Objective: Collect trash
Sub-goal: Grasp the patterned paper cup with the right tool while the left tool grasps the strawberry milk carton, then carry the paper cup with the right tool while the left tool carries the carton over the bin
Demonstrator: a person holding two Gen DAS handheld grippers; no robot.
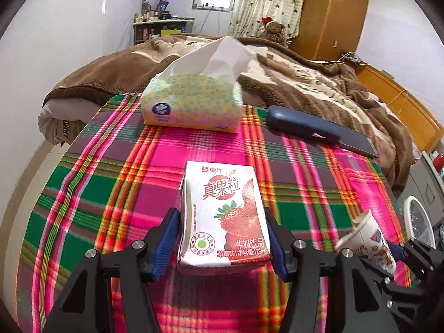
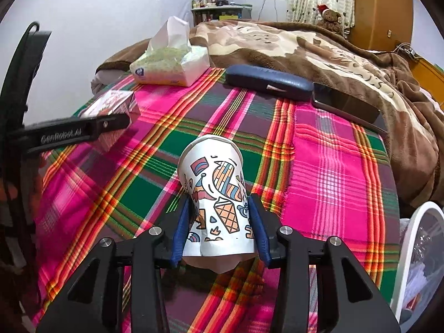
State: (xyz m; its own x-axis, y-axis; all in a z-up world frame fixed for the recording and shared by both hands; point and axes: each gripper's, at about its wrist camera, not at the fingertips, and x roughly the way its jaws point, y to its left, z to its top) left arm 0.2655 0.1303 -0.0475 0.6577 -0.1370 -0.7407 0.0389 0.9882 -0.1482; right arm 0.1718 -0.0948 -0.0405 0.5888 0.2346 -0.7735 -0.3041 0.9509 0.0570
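My left gripper (image 1: 222,238) is shut on a strawberry milk carton (image 1: 224,213), its blue pads pressed on both sides just above the plaid tablecloth (image 1: 111,194). My right gripper (image 2: 220,230) is shut on a patterned paper cup (image 2: 216,194), squeezed and tilted with its rim pointing away. The cup (image 1: 366,238) and right gripper also show at the lower right of the left wrist view. The carton (image 2: 111,105) and the left gripper's finger (image 2: 75,133) show at the left of the right wrist view.
A tissue pack (image 1: 191,100) lies at the table's far side, with a blue glasses case (image 1: 302,122) and a dark phone (image 1: 358,141) to its right. A white-rimmed bin (image 2: 416,249) stands off the table's right edge. A bed with a brown blanket (image 2: 305,47) lies behind.
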